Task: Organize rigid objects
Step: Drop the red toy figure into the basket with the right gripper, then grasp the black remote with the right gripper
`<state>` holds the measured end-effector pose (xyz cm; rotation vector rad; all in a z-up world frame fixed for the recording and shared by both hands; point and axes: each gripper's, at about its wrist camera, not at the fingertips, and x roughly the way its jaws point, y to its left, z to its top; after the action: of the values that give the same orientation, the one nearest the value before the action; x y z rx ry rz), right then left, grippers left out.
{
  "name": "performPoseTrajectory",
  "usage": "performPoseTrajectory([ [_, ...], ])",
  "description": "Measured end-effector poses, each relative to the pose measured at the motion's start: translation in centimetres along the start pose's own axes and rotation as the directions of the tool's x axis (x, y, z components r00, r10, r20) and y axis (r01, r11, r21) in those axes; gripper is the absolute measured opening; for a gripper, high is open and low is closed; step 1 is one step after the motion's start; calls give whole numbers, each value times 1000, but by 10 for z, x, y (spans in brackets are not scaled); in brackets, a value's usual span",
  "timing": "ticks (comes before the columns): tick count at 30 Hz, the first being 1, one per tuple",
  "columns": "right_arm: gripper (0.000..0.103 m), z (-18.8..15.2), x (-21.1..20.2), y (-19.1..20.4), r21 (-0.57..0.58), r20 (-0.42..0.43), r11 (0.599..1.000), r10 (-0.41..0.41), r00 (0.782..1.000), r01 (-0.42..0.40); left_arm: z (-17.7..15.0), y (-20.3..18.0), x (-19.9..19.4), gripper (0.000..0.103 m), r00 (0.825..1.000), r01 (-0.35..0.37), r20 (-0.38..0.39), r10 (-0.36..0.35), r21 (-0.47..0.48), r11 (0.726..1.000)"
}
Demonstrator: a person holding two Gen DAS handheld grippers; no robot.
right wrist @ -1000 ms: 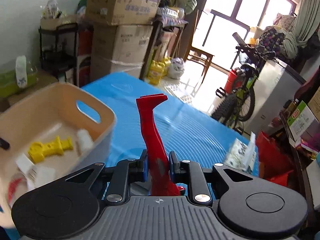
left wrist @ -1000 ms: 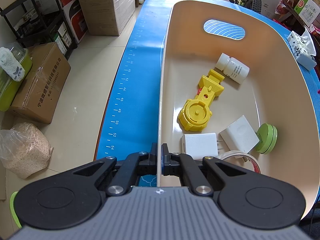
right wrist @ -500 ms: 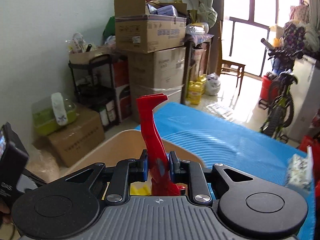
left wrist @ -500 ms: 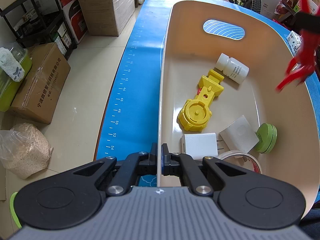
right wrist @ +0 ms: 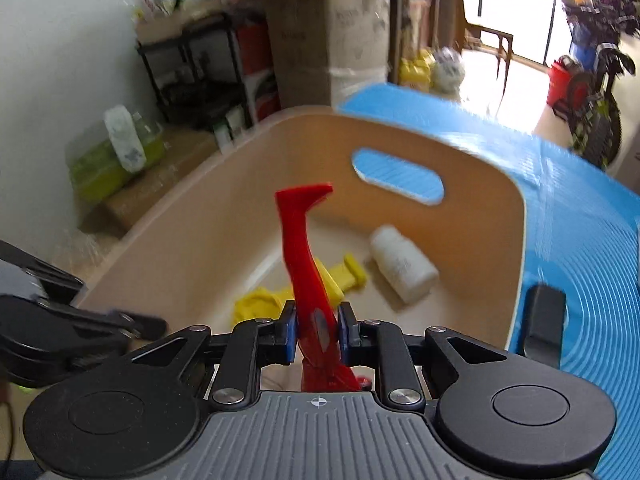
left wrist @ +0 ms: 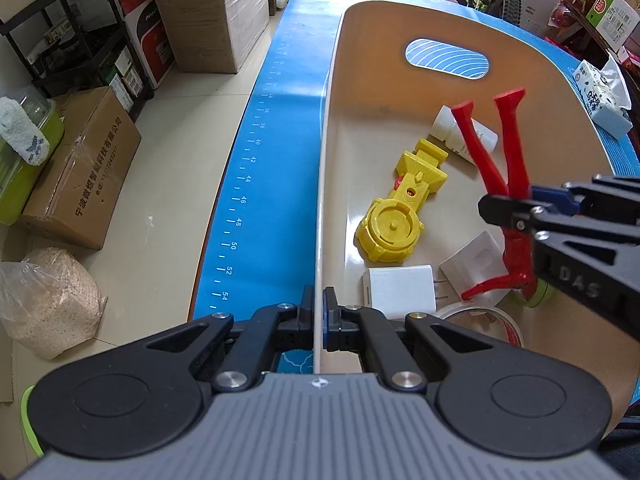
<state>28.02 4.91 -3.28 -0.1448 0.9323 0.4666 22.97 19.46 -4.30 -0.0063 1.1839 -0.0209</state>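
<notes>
My left gripper (left wrist: 319,316) is shut on the near rim of a beige bin (left wrist: 324,184) standing on the blue table mat. My right gripper (right wrist: 318,330) is shut on a red plastic clip (right wrist: 304,248) and holds it over the inside of the bin (right wrist: 472,184); the clip (left wrist: 504,152) shows in the left wrist view with its two handles pointing up. In the bin lie a yellow toy (left wrist: 400,208), a white bottle (left wrist: 468,136), a white charger (left wrist: 400,290), a white square block (left wrist: 476,264), a tape roll (left wrist: 480,318) and a green round object (left wrist: 536,294).
A tissue pack (left wrist: 600,100) lies on the blue mat (left wrist: 276,168) right of the bin. Cardboard boxes (left wrist: 80,168), a black shelf (left wrist: 68,40) and a plastic bag (left wrist: 48,300) stand on the floor to the left. A bicycle (right wrist: 592,92) stands at the back.
My right gripper has come over the bin and lowered with the red clip in it. The left gripper has held still on the bin rim.
</notes>
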Motion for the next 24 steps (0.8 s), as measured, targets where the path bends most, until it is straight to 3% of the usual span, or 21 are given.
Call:
performPoseTrajectory([
  [2, 31, -4, 2, 0, -8, 1, 1000, -7, 1000, 7, 0, 0, 0, 4, 1000, 0, 1, 0, 0, 1000],
  [4, 40, -6, 0, 1, -4, 5, 1000, -18, 1000, 18, 0, 0, 0, 4, 1000, -3, 0, 3, 1, 1000],
  [6, 59, -6, -7, -1, -13, 41, 1000, -6, 999, 7, 0, 0, 0, 4, 1000, -2, 1, 1, 1, 1000],
  [9, 71, -10, -25, -1, -41, 108, 999, 4, 994, 0, 1, 1, 0, 4, 1000, -4, 0, 4, 2, 1000],
  [13, 78, -17, -54, -9, -26, 201, 1000, 10, 979, -5, 1, 2, 0, 4, 1000, -4, 1, 4, 2, 1000],
  [18, 88, -29, -87, -30, 19, 301, 998, -60, 952, 57, 1, 1, 0, 4, 1000, -4, 0, 4, 2, 1000],
  [24, 91, -43, -99, -74, 117, 314, 983, -171, 934, 140, 1, 1, 1, 4, 1000, -3, 0, 3, 2, 1000],
])
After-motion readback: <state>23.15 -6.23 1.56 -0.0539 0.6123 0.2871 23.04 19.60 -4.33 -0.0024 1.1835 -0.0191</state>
